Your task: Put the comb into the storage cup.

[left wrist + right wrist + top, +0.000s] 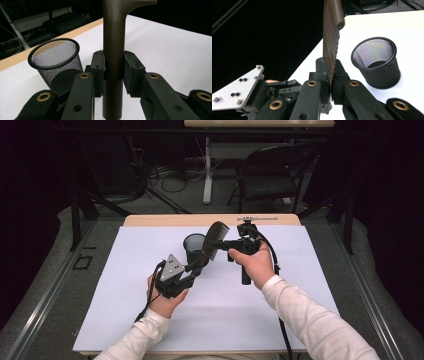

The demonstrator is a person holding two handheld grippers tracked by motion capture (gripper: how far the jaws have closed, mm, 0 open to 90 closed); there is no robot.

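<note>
White table (150,320) w/ black mesh cup (194,248) near the far edge. Dark comb (210,242) is held up in the air just beside the cup. Left gripper (113,72) clamps its handle; right gripper (331,80) pinches the toothed part. Comb looks light, stiff, smooth plastic, prob. slippery. Handle seems the safer hold; the teeth may flex.
</note>
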